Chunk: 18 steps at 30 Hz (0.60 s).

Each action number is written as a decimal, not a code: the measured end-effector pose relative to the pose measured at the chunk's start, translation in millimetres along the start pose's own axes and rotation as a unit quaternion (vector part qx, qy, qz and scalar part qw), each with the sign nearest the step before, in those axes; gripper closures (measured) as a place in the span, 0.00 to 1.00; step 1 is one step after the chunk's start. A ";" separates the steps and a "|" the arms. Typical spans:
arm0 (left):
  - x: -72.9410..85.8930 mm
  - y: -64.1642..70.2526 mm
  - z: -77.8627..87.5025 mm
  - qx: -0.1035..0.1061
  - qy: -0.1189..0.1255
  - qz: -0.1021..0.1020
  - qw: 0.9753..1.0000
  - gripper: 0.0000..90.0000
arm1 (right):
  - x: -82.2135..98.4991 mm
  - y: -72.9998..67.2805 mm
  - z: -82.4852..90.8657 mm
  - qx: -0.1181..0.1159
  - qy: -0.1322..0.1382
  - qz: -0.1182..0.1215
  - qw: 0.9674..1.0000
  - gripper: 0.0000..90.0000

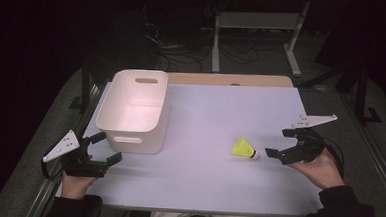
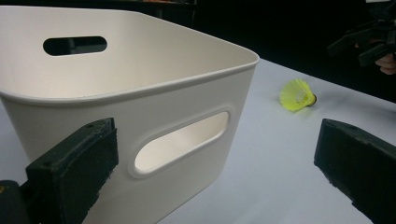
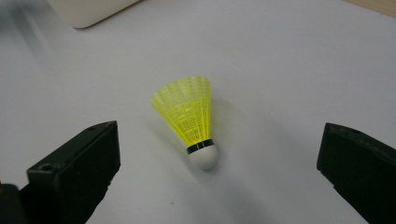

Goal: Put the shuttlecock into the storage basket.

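Observation:
A yellow shuttlecock [image 1: 244, 148] with a white cork tip lies on its side on the white table [image 1: 205, 119], right of centre. In the right gripper view the shuttlecock [image 3: 189, 116] rests just ahead of the open jaws, cork end nearest. My right gripper [image 1: 283, 142] is open, a short way right of the shuttlecock. A white plastic bin [image 1: 136, 110] with handle slots stands empty at the left. My left gripper [image 1: 106, 146] is open near the bin's front left corner. From the left gripper view, the bin [image 2: 140, 107] looms close and the shuttlecock [image 2: 297, 94] lies beyond.
A wooden strip [image 1: 232, 79] borders the table's far edge. Dark floor with cables and a white desk frame [image 1: 258, 27] lies beyond. The person's hands hold both grippers at the near table edge.

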<state>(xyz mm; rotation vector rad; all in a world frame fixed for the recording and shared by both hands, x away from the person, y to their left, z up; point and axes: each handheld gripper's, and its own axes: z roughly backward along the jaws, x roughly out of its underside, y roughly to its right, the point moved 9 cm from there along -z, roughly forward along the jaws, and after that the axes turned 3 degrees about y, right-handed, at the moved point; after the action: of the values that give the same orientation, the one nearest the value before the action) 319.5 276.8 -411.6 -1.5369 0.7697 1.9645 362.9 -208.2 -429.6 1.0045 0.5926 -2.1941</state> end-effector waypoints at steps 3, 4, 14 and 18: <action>0.1 0.1 0.0 0.000 0.000 0.000 1.000 0.00 | -1.5 1.5 -2.5 -0.002 -0.007 0.001 1.000 0.00; 0.1 0.1 0.0 0.000 0.000 0.000 1.000 0.00 | -1.7 2.0 -3.1 -0.002 -0.008 0.002 1.000 0.00; 0.1 -0.1 -0.1 0.000 0.000 0.001 1.000 0.00 | -2.0 5.6 -10.9 -0.004 -0.032 0.011 0.999 0.00; 0.0 -0.1 -0.2 -0.001 0.000 0.001 1.000 0.00 | -1.6 6.2 -15.3 -0.010 -0.039 0.010 0.999 0.00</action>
<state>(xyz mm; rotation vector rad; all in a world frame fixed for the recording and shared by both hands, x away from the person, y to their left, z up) 319.7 276.8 -411.7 -1.5379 0.7699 1.9670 375.6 -202.4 -438.4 0.9062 0.5640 -2.1955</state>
